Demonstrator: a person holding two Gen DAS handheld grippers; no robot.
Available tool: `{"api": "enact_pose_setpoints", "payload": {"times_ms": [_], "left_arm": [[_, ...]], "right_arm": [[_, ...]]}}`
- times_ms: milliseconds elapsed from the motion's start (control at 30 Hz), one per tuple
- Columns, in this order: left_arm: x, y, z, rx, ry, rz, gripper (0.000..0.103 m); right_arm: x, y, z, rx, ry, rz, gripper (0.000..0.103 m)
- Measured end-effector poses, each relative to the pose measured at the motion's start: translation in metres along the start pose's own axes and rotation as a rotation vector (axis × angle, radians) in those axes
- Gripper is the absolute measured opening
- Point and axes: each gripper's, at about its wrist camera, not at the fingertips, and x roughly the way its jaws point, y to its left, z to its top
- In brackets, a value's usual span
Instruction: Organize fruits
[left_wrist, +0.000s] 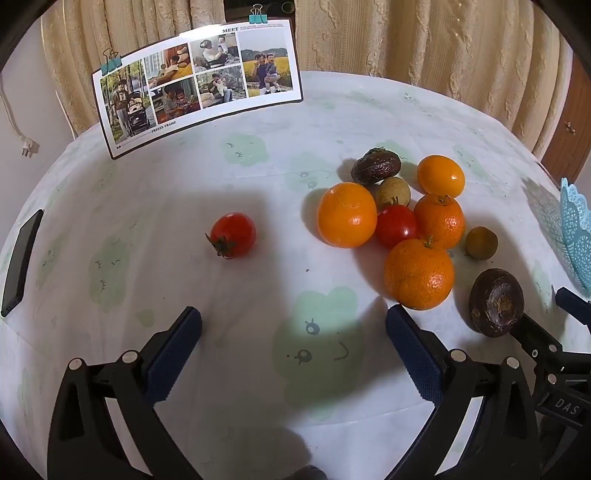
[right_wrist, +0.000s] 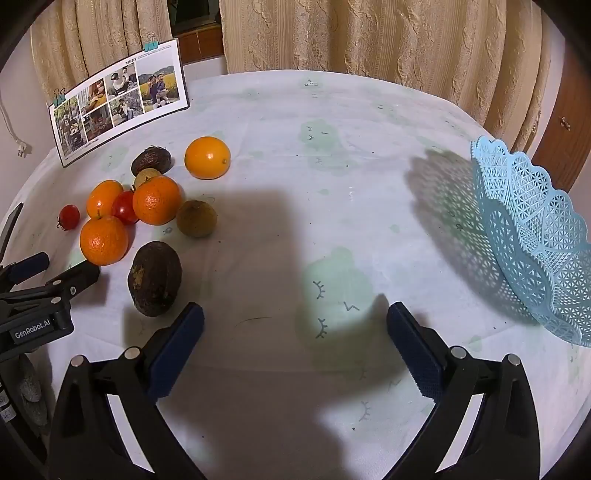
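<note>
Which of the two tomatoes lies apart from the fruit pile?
The left tomato, stem showing, lies alone on the cloth; the other tomato sits wedged among the oranges.

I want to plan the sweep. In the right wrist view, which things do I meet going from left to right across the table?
Lone small tomato → pile of oranges → small brown fruit → lone orange at the back → bare tablecloth → blue basket.

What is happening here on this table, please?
A person holds two grippers above a table. Both the left gripper and the right gripper are open and empty. The fruits, such as the nearest orange and the lone tomato, lie on the tablecloth. The blue basket holds nothing yet.
</note>
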Motion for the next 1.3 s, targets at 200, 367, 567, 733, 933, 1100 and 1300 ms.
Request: {"api": "enact_pose_setpoints", "payload": {"times_ms": [200,367,567,733,933,1100,1300], "left_arm": [[0.0000,0.0001,0.0000,0.001,0.000,0.000,0.098],[0.0000,0.0000,0.0000,0.001,0.000,0.001,0.098],[0.0002,0.0001,-0.0001,0.002,0.001,0.001,0.098],[-0.0005,0.0003,-0.0004,0.011,0.008,0.002,0.098],[0.0005,0.0006,0.0006,0.020,0.015,0.003,0.098],[0.0009,0.0006,0.0014,0.025,0.018,0.000,0.098],[0.0008,0.0004,0.0015,0.025,0.018,0.001,0.098]], "right_arm": [[-0.0013,-0.0018,-0.0017,-0.017,0.004,0.017,0.101],[0.0012,-0.0006,0.0029,-0.026,0.013,0.022,0.101],[0.0003,-0.0016,0.0019,-0.031,0.020,0.025,0.101],[0.0003,-0.0012,0.0017,-0.030,0.021,0.023,0.101],[0.0002,-0.0012,0.0018,-0.032,0.023,0.021,0.101],[0.0004,-0.0014,0.0020,-0.033,0.025,0.018,0.101],[-0.0028,0.0032,-0.0013,-0.053,0.021,0.037,0.101]]}}
